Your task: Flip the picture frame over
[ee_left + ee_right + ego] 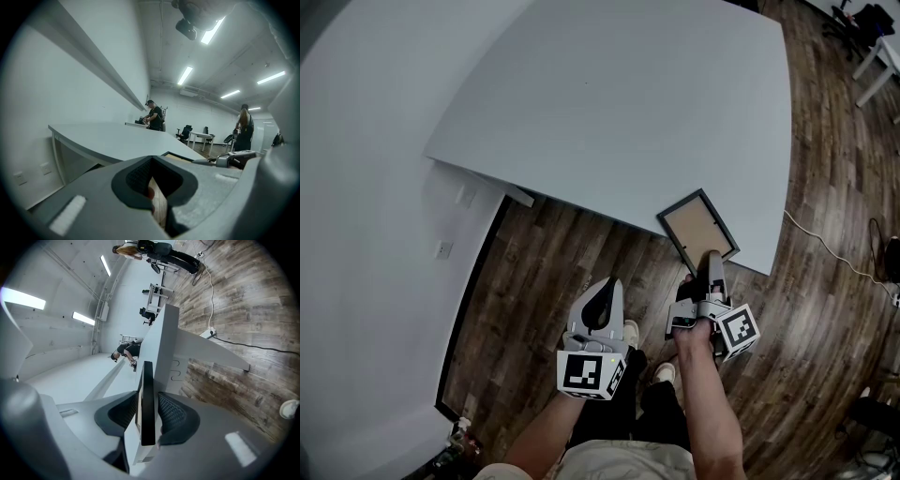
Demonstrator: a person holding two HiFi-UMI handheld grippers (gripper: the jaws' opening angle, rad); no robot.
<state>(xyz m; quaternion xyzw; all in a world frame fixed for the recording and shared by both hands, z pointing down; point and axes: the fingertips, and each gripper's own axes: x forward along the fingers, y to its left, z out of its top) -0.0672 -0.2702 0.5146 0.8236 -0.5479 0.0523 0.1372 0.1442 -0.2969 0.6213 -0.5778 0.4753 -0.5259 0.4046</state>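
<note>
While the picture frame (pixel 698 228) lies at the grey table's (pixel 619 103) near right corner, at about 5 o'clock from the tabletop's middle, its tan panel faces up inside a dark border; its near end reaches the table's edge and seems to stick out a little over the wooden floor (pixel 581 253). The right gripper (pixel 710 267) meets the frame from the frame's 6 o'clock; in the right gripper view the frame (pixel 147 404) shows edge-on, a thin dark strip running straight up between the two ribbed pads, and the right gripper (pixel 149 416) has its jaws pressed against both faces of it, so they are closed on the frame's near edge. The left gripper (pixel 600 305) hangs over the floor at about 8 o'clock from the right one, well apart from the frame and short of the table; in the left gripper view its jaws (pixel 154 185) are drawn together with nothing between them, only a narrow slit showing floor; beyond them the table (pixel 117 138) runs away toward 12 o'clock.
</note>
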